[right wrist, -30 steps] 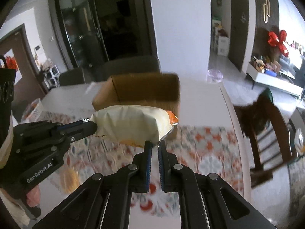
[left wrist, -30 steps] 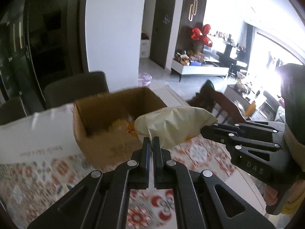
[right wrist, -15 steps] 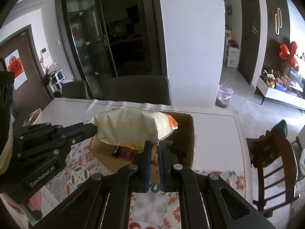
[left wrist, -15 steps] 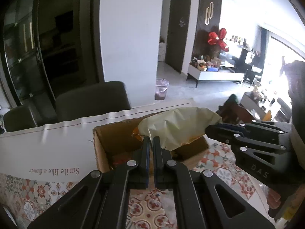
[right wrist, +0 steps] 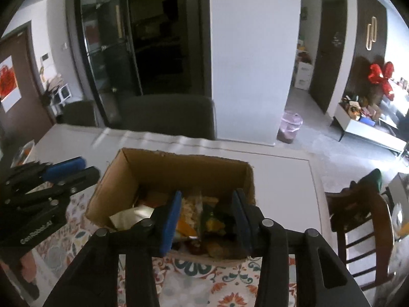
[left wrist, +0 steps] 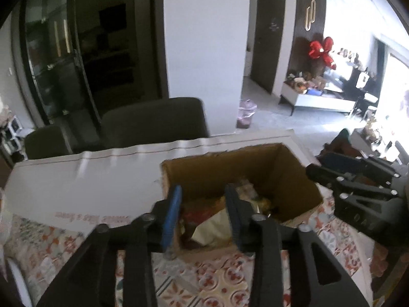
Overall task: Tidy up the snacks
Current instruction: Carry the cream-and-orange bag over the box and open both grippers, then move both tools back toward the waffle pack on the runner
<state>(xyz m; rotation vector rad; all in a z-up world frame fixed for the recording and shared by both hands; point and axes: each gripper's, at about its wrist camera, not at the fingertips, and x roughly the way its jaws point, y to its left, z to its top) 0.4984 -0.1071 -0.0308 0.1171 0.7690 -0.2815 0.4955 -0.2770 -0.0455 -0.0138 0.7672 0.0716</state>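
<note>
An open cardboard box stands on the table and holds several snack packets. A pale yellow chip bag lies inside it near the front wall; in the right wrist view its pale corner shows at the box's left. My left gripper is open and empty, just above the box's near edge. My right gripper is open and empty over the snacks. Each gripper shows in the other's view, the right one and the left one.
The table carries a patterned floral cloth at the front and a white cover behind. Dark chairs stand at the far side. A wooden chair stands at the right.
Both grippers have opened and let go of the pale chip bag they held together. The bag has dropped into the cardboard box.
</note>
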